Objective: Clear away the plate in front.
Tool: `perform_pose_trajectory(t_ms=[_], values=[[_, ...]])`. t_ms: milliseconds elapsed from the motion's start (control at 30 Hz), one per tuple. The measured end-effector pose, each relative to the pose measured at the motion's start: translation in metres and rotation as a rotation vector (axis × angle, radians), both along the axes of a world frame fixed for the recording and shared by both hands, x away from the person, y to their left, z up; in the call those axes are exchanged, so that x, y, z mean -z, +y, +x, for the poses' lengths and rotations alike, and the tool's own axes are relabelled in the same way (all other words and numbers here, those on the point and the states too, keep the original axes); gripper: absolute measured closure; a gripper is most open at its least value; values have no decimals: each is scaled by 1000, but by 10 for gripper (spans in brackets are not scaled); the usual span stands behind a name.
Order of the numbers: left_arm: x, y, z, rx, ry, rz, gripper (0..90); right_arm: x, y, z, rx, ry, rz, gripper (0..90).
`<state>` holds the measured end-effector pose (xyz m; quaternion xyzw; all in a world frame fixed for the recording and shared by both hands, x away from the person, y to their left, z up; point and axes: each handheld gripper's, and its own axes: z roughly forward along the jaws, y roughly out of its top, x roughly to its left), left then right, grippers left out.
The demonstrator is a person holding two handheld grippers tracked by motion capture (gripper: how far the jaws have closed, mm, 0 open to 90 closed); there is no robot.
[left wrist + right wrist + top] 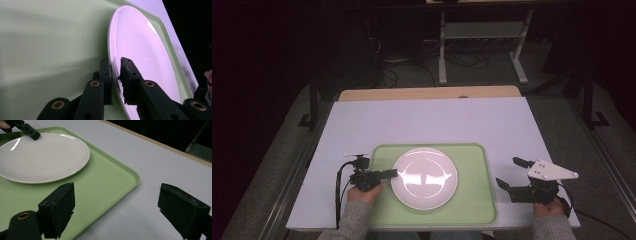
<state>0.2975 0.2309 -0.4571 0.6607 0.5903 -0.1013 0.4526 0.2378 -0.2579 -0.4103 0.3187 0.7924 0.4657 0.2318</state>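
a white table cover; grey floor behind.

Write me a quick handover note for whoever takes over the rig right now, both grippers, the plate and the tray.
Left gripper: shut on the near-left rim of the white plate, one jaw above the rim and one under it.
Right gripper: open, holding nothing, over the table just right of the tray.
The plate sits flat in the green tray, not yet lifted.
Done: the grip on the rim. Left: probably lifting or moving the plate; the right gripper is free to steady the tray.
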Motion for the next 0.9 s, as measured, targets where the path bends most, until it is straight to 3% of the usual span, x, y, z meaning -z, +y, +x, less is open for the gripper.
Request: perform_pose_trajectory(t_ms=[500, 600, 767, 900], values=[[2, -3, -5, 22, -14, 46, 770, 1, 1, 1, 1, 7, -7, 135], [3, -2, -5, 32, -11, 35, 750, 1, 2, 1, 2, 8, -9, 135], [-1, -1, -7, 28, -35, 54, 725, 1, 2, 1, 4, 7, -11, 135], [-4, 2, -8, 20, -51, 45, 716, 1, 1, 1, 4, 7, -10, 135]])
